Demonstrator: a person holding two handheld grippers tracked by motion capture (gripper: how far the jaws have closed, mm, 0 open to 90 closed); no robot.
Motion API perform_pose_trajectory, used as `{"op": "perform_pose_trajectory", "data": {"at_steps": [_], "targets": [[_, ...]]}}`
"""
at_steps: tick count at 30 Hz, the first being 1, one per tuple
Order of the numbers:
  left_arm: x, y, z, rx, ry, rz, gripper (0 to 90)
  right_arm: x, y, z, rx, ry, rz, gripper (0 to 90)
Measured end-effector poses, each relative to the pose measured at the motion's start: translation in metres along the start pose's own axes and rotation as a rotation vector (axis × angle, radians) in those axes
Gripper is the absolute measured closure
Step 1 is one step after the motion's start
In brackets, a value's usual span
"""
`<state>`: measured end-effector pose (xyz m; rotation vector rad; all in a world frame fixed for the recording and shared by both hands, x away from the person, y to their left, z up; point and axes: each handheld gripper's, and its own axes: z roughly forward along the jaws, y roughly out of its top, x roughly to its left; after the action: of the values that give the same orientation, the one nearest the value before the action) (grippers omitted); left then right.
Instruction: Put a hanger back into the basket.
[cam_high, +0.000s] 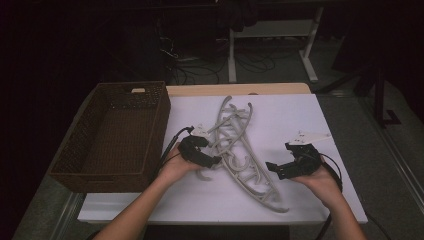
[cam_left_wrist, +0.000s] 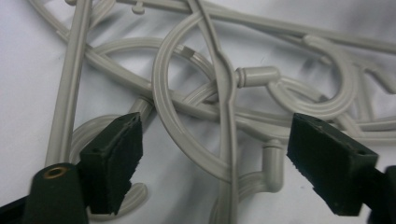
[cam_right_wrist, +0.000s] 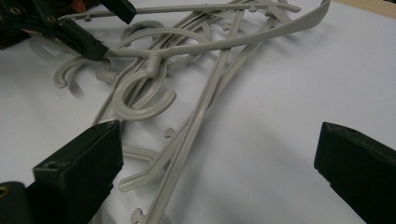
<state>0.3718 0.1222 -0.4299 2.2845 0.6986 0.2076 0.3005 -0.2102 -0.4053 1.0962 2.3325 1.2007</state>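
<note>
The hangers (cam_high: 239, 150) lie tangled at frame centre on the table (cam_high: 300, 115). The left gripper (cam_high: 212, 161), jaws spread, straddles their hooks, seemingly not pinching. The right gripper (cam_high: 272, 167), spread, sits just right of them.

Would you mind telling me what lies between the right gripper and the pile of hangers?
Only bare white table. In the high view, the right gripper stands open just right of the hangers, apart from them; the right gripper view shows white surface between its jaws.

We see a dim room: a white desk (cam_high: 325, 115) on grey floor (cam_high: 390, 165), cables (cam_high: 200, 70) and white frame legs (cam_high: 310, 50) behind it.
</note>
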Motion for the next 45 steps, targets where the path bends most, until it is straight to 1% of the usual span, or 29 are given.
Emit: {"op": "perform_pose_trajectory", "data": {"at_steps": [2,4,5,7,8,12,16,19,24,26,30,33,39,41,42,45], "targets": [[0.0,-0.001,0.003,0.014,0.009,0.002,20.5,0.0,0.0,0.0,0.002,0.0,-0.001,0.9],[0.0,-0.002,0.007,0.02,0.008,-0.001,23.4,0.0,0.0,0.0,0.001,0.001,0.0,0.9],[0.0,-0.003,0.008,0.032,0.013,0.004,25.1,0.0,0.0,0.0,0.001,0.002,-0.001,1.0],[0.0,-0.005,0.011,0.038,0.024,0.0,28.0,0.0,0.0,0.001,0.002,0.0,-0.002,0.9],[0.0,-0.005,0.012,0.041,0.025,-0.001,30.9,0.0,0.0,0.001,0.004,0.0,-0.001,0.9],[0.002,-0.007,0.013,0.055,0.032,-0.003,36.8,0.0,0.0,0.001,0.002,0.0,-0.003,0.9],[0.003,-0.007,0.014,0.07,0.041,-0.014,42.6,0.0,0.0,0.0,0.002,0.0,-0.003,0.9],[0.005,-0.008,0.015,0.075,0.032,-0.028,47.1,0.0,0.0,0.0,0.0,0.001,-0.002,0.9],[0.006,-0.009,0.016,0.09,0.053,-0.028,53.3,0.0,0.0,0.001,0.001,0.001,-0.003,0.9],[0.007,-0.009,0.016,0.093,0.052,-0.032,56.2,0.0,0.0,0.001,0.001,0.001,-0.003,1.0],[0.005,-0.009,0.016,0.108,0.064,-0.02,60.5,0.0,0.0,0.001,0.002,0.0,-0.003,0.9],[0.005,-0.008,0.015,0.111,0.056,-0.026,62.2,0.0,0.0,0.001,0.002,0.0,-0.004,1.0],[0.006,-0.008,0.015,0.121,0.053,-0.04,66.3,0.0,-0.001,0.001,0.006,0.001,-0.003,1.0],[0.007,-0.008,0.015,0.125,0.061,-0.04,69.7,0.0,0.0,0.001,0.006,-0.001,-0.006,1.0],[0.007,-0.009,0.014,0.123,0.057,-0.047,72.7,0.0,0.0,0.001,0.004,0.0,-0.004,1.0],[0.007,-0.009,0.014,0.125,0.06,-0.048,76.8,0.001,0.0,0.002,0.007,0.001,-0.004,0.9]]}}
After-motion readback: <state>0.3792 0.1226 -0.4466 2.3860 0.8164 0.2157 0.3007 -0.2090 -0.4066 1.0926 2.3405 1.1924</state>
